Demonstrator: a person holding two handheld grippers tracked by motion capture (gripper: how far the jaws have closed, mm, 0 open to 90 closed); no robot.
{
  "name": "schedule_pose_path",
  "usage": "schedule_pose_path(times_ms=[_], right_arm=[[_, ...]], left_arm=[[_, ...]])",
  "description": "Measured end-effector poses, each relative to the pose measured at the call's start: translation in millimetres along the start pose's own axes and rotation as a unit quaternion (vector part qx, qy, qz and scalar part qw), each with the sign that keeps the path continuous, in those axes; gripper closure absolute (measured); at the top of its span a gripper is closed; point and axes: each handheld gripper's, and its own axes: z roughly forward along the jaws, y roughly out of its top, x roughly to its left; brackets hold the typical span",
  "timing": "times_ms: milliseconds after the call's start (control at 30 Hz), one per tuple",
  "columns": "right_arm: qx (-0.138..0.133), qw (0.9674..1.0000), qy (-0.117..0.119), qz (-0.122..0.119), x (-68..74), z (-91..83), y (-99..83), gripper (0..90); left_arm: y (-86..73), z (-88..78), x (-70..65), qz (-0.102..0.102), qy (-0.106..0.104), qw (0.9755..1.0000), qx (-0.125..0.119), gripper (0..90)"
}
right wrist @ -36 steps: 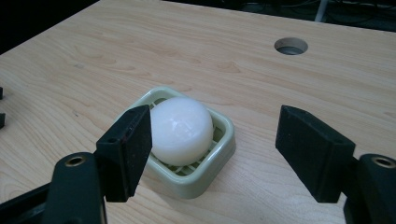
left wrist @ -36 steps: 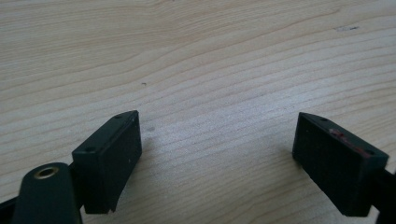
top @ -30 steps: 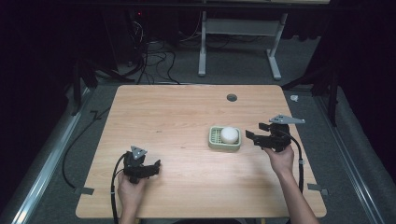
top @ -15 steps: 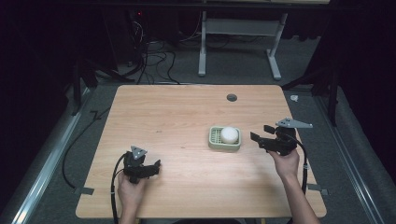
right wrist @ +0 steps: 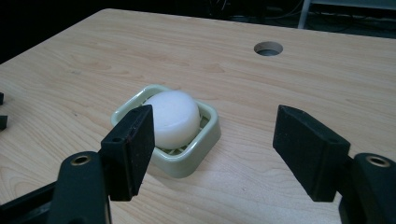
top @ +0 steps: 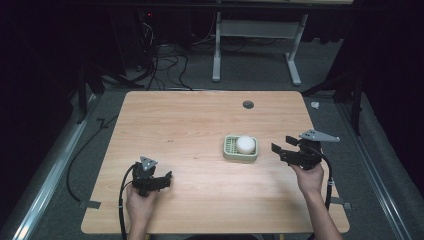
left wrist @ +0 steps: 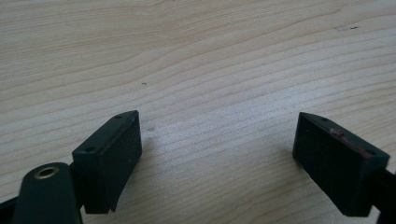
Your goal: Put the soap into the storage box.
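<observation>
Pale-green slotted plastic soap dish (top: pixel 240 149) sits right of centre on the light wooden worktop (top: pixel 190 130), a round white soap bar (top: pixel 245 144) resting inside. Right tool (top: pixel 286 146) hovers just beside it, jaws apart and empty though just narrowing. Left tool (top: pixel 161 180) waits open, well apart. Judging by this, the approach is underway; next comes straddling the soap squarely.

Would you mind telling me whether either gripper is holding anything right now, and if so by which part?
Nothing is held. The right gripper stands open, short of the soap in its dish; the left gripper is open over bare table.
</observation>
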Motion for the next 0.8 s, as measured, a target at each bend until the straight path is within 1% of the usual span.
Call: schedule_pose_path(times_ms=[300, 500, 800], right_arm=[[-0.006, 1.0, -0.003, 0.004, -0.2, -8.1, -3.5, 30.3], [-0.004, 0.9999, -0.004, 0.01, -1.8, -12.0, -7.8, 30.6], [-0.01, 0.9999, -0.006, 0.012, -0.3, -17.6, -12.8, 30.7]], left_arm=[[0.0, 0.0, 0.0, 0.0, 0.0, 1.0, 0.0, 16.2], [0.0, 0.0, 0.0, 0.0, 0.0, 1.0, 0.0, 16.2], [0.0, 0.0, -0.1, 0.0, 0.0, 1.0, 0.0, 16.1]])
